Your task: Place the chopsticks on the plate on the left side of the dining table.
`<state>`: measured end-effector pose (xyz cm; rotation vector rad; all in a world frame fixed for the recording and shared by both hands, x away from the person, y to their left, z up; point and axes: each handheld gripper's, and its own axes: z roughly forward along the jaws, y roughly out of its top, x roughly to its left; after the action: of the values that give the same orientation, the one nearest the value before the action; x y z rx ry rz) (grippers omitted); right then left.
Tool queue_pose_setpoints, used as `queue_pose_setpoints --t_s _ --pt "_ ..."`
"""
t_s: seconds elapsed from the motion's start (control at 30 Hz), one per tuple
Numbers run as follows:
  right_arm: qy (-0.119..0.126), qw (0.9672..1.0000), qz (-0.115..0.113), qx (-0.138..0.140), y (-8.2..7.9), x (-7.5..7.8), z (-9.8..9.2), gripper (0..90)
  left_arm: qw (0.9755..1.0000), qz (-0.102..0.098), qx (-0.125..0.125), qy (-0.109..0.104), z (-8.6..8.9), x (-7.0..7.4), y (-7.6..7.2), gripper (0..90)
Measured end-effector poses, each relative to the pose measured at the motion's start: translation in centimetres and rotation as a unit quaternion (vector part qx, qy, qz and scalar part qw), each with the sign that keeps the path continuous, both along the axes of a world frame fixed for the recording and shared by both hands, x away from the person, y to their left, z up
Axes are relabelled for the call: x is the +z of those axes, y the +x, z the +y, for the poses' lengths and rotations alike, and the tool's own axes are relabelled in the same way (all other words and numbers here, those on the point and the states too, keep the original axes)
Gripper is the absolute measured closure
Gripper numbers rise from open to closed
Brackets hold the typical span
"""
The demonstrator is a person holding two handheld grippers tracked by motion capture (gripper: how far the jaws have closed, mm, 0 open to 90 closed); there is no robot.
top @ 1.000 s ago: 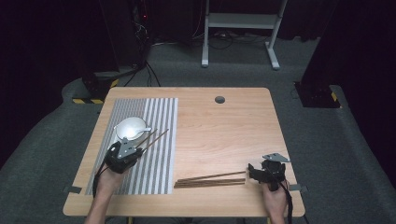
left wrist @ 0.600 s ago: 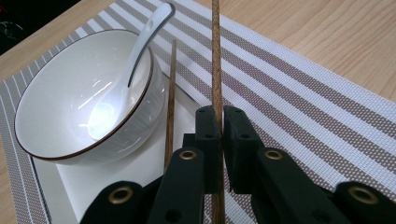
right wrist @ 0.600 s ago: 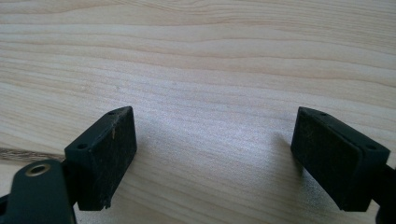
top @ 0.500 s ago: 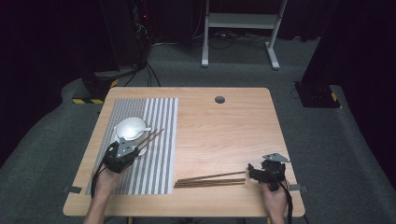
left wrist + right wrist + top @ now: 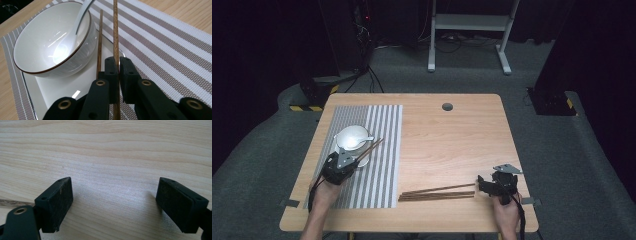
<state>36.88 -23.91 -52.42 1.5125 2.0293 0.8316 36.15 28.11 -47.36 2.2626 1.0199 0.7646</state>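
Observation:
My left gripper (image 5: 119, 65) is shut on a brown chopstick (image 5: 115, 35) that points forward over the striped placemat (image 5: 162, 45). A second chopstick (image 5: 100, 42) runs along the outside of the left jaw, over the white square plate (image 5: 62, 92); I cannot tell whether it is held. On that plate stands a white bowl (image 5: 45, 50) with a white spoon (image 5: 82, 15) in it. In the high view the left gripper (image 5: 356, 159) is just in front of the bowl (image 5: 351, 136). My right gripper (image 5: 481, 184) (image 5: 115, 202) stands open on bare wood, right of more chopsticks (image 5: 437, 192).
The wooden table (image 5: 447, 140) has a round cable hole (image 5: 447, 106) near its far edge. The placemat (image 5: 377, 175) covers the left part. Beyond the table stand a white desk frame (image 5: 472, 30) and dark equipment on grey carpet.
The chopstick in the left gripper has shifted slightly to the left, closer to the bowl. The right gripper has stayed where it was.

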Motion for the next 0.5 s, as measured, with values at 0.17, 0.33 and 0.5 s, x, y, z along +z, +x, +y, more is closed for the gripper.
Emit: queue_pose_setpoints --t_s 0.17,0.33,0.5 --pt "0.000 1.0000 0.000 0.000 0.00 0.00 0.00 13.8 0.9999 0.002 0.007 0.010 -0.03 -0.46 0.28 84.8" --pt "0.000 1.0000 0.000 0.000 0.00 0.00 0.00 13.8 0.9998 0.002 0.009 0.017 -0.09 -0.66 0.54 84.8" --pt "0.000 1.0000 0.000 0.000 0.00 0.00 0.00 13.7 0.9997 0.003 0.011 0.020 -0.11 -0.84 0.77 84.8"
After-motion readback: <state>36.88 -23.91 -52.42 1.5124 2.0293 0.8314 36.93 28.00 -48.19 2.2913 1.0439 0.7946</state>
